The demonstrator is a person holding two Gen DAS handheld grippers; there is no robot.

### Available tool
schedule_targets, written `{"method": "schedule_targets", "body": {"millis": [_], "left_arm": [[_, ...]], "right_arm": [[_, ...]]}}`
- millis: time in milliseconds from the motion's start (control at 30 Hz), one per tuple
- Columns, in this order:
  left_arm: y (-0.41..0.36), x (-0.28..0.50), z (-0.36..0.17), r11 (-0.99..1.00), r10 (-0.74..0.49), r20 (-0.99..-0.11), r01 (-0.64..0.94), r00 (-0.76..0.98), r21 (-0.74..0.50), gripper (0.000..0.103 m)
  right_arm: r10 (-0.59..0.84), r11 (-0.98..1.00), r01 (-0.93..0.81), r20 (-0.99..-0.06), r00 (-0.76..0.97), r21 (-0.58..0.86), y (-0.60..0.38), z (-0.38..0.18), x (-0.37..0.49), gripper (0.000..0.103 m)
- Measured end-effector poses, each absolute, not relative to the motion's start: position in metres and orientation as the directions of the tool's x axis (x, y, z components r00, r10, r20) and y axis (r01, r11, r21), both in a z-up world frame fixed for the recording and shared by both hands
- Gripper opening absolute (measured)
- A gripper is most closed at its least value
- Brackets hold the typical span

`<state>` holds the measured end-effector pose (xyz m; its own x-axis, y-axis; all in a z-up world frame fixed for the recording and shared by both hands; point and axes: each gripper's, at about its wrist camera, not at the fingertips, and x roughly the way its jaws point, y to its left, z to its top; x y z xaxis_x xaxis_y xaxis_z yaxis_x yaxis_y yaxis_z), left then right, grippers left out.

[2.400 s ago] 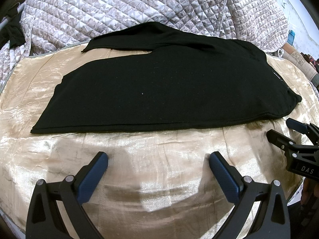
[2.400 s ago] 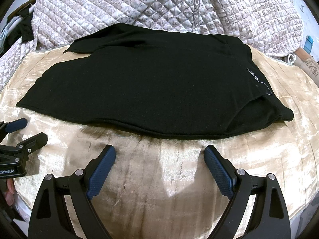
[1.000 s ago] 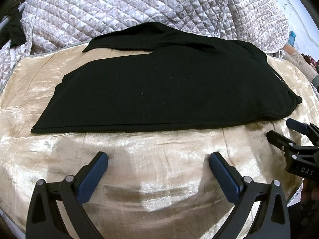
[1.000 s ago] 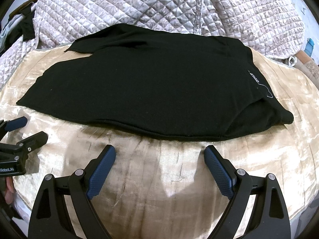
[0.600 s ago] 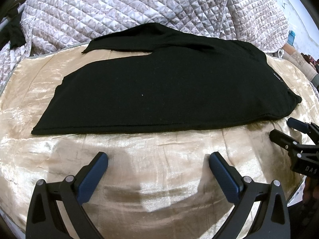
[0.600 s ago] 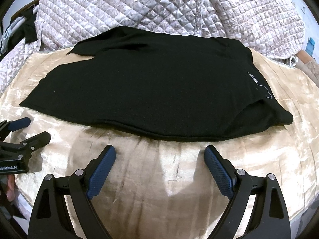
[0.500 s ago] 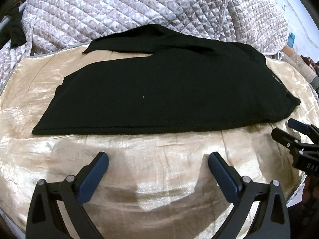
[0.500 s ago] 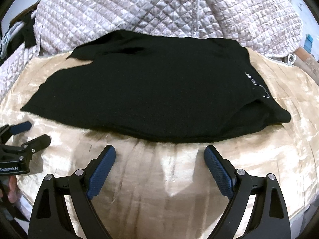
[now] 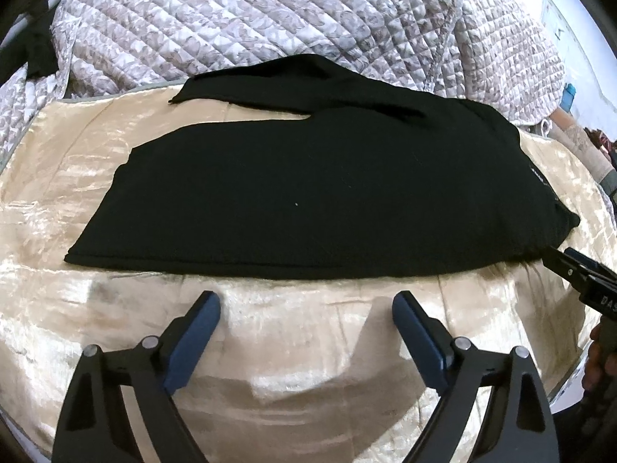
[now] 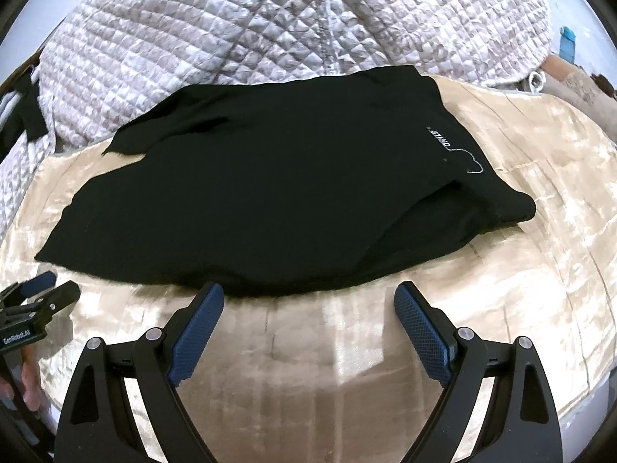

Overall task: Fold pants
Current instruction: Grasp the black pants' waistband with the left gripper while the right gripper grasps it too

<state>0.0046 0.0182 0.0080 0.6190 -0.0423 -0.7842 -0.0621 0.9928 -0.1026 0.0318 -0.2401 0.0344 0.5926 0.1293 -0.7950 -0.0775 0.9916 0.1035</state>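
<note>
- black pants (image 9: 308,200) lie flat on the gold satin cover (image 9: 308,366), long axis running left to right across both views, waistband end with white label (image 10: 439,141) at the right
- left gripper (image 9: 306,316) has just been closing a little, jaws apart with nothing between; hem end is nearer it
- right gripper (image 10: 308,308) released, empty, left pad just beside the near edge; judged nearer the waistband, likely first to grasp

Item count: one pair of black pants (image 9: 308,200), one gold satin sheet (image 9: 308,366), one quilted bedspread (image 9: 270,19), two grippers, left gripper (image 9: 304,320) and right gripper (image 10: 308,316), each with two blue pads (image 10: 196,324).
</note>
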Motion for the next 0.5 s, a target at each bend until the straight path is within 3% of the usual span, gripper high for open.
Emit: {"method": "schedule_targets", "body": {"millis": [267, 500], "left_arm": [[0.057, 0.010, 0.009, 0.965, -0.071, -0.771, -0.151, 0.633, -0.213, 0.090], [0.087, 0.019, 0.006, 0.903, -0.170, -0.744, -0.201, 0.646, -0.380, 0.086]], "right_arm": [[0.184, 0.970, 0.016, -0.771, 0.609, 0.244, -0.269, 0.036, 0.042, 0.090], [0.255, 0.917, 0.082, -0.732, 0.632, 0.390, -0.294, 0.031, 0.057, 0.090]]}}
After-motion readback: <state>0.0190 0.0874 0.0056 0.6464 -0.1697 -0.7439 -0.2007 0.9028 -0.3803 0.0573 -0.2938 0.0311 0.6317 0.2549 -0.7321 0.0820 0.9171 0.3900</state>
